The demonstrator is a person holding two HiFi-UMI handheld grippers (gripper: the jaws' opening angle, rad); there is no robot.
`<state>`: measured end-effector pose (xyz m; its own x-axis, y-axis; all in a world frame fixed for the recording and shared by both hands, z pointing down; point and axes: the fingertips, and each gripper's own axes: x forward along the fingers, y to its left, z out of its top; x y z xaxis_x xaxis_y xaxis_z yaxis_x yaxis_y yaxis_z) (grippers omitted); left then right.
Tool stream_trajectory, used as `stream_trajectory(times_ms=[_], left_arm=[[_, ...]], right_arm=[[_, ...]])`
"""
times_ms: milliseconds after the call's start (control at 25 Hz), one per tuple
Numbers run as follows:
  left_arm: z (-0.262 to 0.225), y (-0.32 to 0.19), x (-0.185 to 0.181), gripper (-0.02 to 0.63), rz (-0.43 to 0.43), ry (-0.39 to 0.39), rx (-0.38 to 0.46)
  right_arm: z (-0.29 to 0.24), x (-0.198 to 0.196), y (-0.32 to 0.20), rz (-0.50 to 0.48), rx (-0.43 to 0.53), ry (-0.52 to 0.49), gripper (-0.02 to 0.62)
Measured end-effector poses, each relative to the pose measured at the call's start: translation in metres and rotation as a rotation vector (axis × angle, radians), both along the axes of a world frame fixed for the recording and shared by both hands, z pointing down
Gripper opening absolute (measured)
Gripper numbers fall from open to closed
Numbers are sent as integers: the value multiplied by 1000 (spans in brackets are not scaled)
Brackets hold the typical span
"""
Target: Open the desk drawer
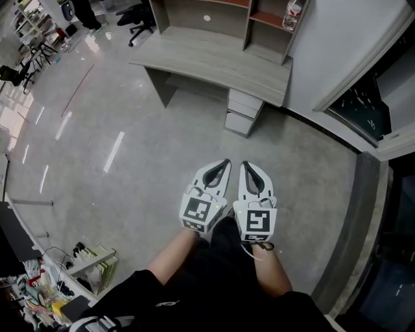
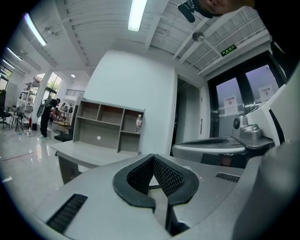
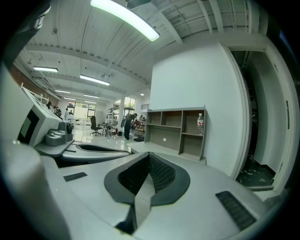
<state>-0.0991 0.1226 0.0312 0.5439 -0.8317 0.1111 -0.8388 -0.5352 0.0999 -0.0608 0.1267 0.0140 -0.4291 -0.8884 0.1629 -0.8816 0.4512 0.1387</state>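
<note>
The grey desk [image 1: 214, 61] stands ahead against the white wall, and its drawer unit [image 1: 244, 111] sits under its right end with all fronts closed. Both grippers are held side by side over the floor, well short of the desk and pointing at it. My left gripper [image 1: 225, 163] is shut with nothing in it, and so is my right gripper [image 1: 246, 165]. In the left gripper view the shut jaws [image 2: 152, 158] point at the desk [image 2: 89, 153]; the drawers are hidden behind them. The right gripper view shows shut jaws [image 3: 149, 155] below the desk's shelf hutch [image 3: 176, 131].
A water bottle [image 1: 293, 13] stands in the hutch's right shelf. A dark glass doorway [image 1: 373, 97] is to the right of the wall. Office chairs [image 1: 137, 19] and a person [image 2: 47, 117] are far back left; cluttered shelving [image 1: 71, 272] lies by my left foot.
</note>
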Motion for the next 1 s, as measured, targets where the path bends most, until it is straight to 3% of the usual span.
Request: stream_trajectory(times_ms=[440,760,1000], left_arm=[[11,-49,61,3,1,-10,-36],[24,-75,72,3,-22,-35,-68],[32,-110,68,3,-30,-47,-30]], right_arm=[[9,53,-47,-21,-26,-30,6],[28,74,-76,-23,-92,-75,6],[42,74,-107,-36,-93,-84,6]])
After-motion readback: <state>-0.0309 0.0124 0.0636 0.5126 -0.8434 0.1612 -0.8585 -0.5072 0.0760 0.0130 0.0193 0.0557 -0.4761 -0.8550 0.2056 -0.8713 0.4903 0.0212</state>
